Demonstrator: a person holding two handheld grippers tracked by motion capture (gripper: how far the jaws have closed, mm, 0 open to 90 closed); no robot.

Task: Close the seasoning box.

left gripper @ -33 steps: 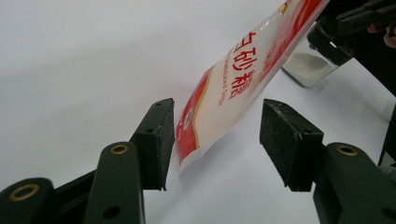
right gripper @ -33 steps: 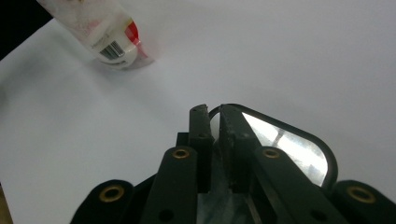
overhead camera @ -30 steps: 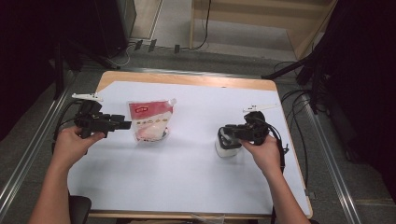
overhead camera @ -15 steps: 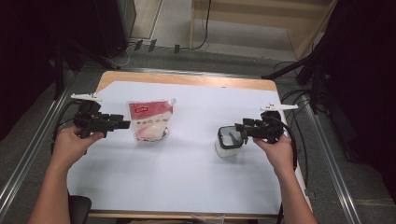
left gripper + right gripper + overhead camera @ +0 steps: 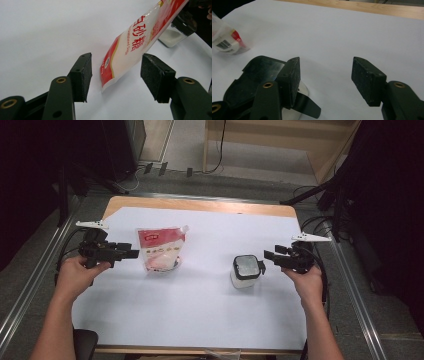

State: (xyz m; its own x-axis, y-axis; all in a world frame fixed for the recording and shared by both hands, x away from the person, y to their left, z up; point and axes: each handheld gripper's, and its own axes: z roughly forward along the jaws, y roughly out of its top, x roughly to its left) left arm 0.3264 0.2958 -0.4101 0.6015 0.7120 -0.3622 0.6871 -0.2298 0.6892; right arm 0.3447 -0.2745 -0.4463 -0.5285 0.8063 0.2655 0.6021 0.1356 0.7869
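A white sheet (image 5: 200, 310) covers most of the wooden counter (image 5: 200, 206), leaving a bare strip along the far edge. Metal rails (image 5: 30, 285) run along both sides. Beyond, cables (image 5: 150, 169) lie on the grey floor (image 5: 185, 145) beside a wooden frame (image 5: 280, 165).

- Setting: a lab or recording studio bay.
- Wooden table (image 5: 200, 205) covered by a white sheet (image 5: 200, 310), framed by metal rails (image 5: 357, 320).
- Black curtains (image 5: 395, 195) at both sides; cables (image 5: 320, 222) trail over grey carpet (image 5: 30, 285).
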